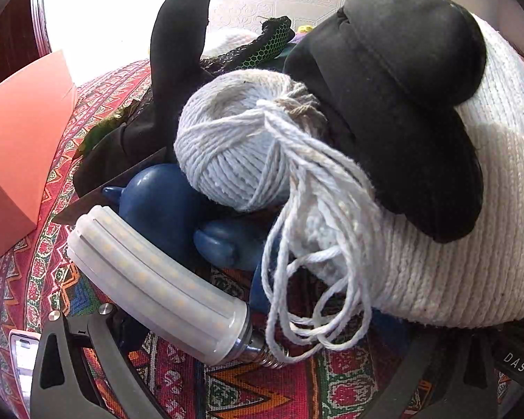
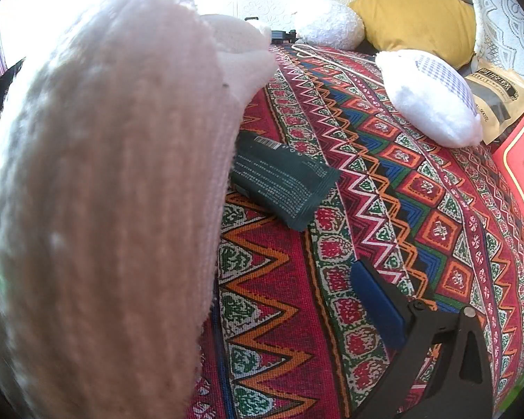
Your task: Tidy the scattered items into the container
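Both wrist cams sat low over the red zigzag-patterned cloth [image 1: 269, 391].
Left faced a close pile beside the white ribbed knit basket [image 1: 447, 265]; right looked past that basket's wall [image 2: 97, 209], very near, across the cloth [image 2: 384, 181] toward cushions.

Ribbed white knit basket [image 1: 447, 265], twisted cotton string ball [image 1: 234, 139], frosted plastic LED bulb [image 1: 157, 282], matt woven tablecloth [image 2: 384, 188].

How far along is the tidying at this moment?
Done: nothing shows inside a container. In hand: possibly the white knit piece beside the right hand-held gripper's finger; grip hidden. Remaining: yarn ball, LED bulb, black cap and green sachet lie on the patterned cloth.
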### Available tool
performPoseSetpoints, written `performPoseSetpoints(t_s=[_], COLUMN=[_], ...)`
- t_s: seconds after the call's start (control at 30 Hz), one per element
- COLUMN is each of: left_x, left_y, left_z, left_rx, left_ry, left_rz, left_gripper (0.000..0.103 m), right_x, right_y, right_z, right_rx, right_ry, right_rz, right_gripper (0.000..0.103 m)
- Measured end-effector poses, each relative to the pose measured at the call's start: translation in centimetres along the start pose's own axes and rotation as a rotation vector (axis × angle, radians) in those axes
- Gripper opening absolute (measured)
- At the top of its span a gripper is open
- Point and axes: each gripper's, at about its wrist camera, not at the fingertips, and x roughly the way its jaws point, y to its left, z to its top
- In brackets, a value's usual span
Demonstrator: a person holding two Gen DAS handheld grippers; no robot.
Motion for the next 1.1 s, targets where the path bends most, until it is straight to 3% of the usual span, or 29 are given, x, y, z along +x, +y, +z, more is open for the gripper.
performPoseSetpoints(t_s=[1.1], left_x=[-0.29], left_y=[-0.05], left_z=[0.13], left_rx=[-0.001], left_ry=[0.0], left_rz=[0.001], left_gripper=[0.103], right_x=[0.06], right_y=[0.01], right_z=[0.06], right_rx=[0.0], right_ry=[0.0], right_rz=[0.0], right_gripper=[0.102])
